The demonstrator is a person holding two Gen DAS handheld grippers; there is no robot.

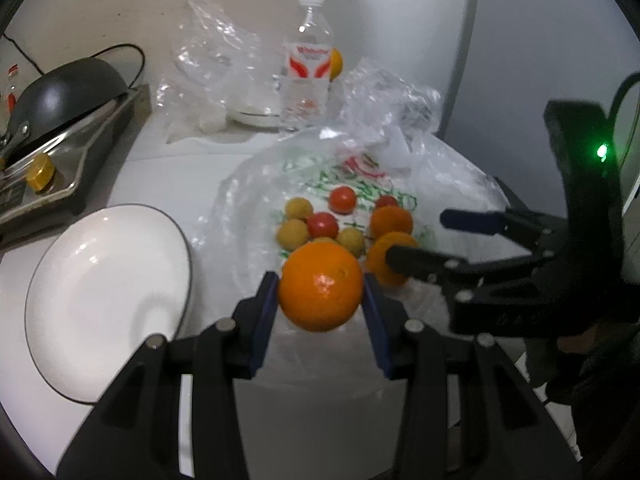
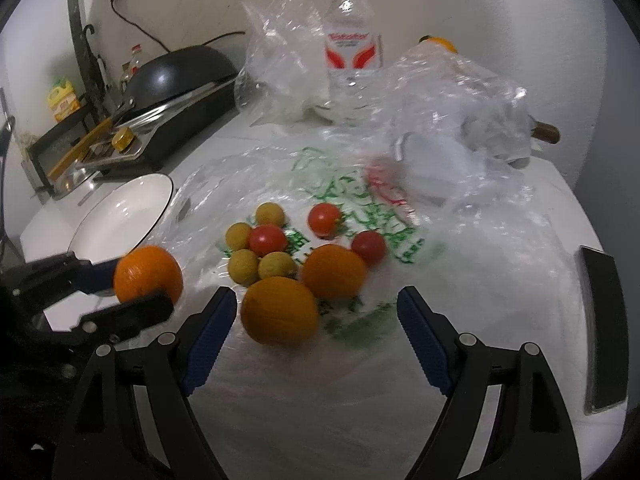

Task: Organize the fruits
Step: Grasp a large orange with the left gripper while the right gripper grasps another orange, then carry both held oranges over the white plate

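My left gripper (image 1: pixel 320 294) is shut on a large orange (image 1: pixel 320 286), both blue pads pressed to its sides, just above the flat plastic bag (image 1: pixel 256 184). The right wrist view shows that held orange (image 2: pixel 148 276) in the left gripper (image 2: pixel 140 286) near the white plate (image 2: pixel 128 208). My right gripper (image 2: pixel 316 314) stands open and low over the bag, a second orange (image 2: pixel 280 310) lying just ahead between its fingers, untouched. A third orange (image 2: pixel 334 270), three red tomatoes (image 2: pixel 268 239) and several small yellow fruits (image 2: pixel 242 266) lie behind it. The right gripper (image 1: pixel 424 240) also shows at the left wrist view's right.
The white plate (image 1: pixel 108 300) sits left of the bag. A water bottle (image 2: pixel 352 44), crumpled clear bags (image 2: pixel 460 96) and another orange (image 2: pixel 438 42) stand at the back. A black pan (image 2: pixel 180 68) rests on a cooker at the left. A dark flat object (image 2: pixel 600 320) lies at the right edge.
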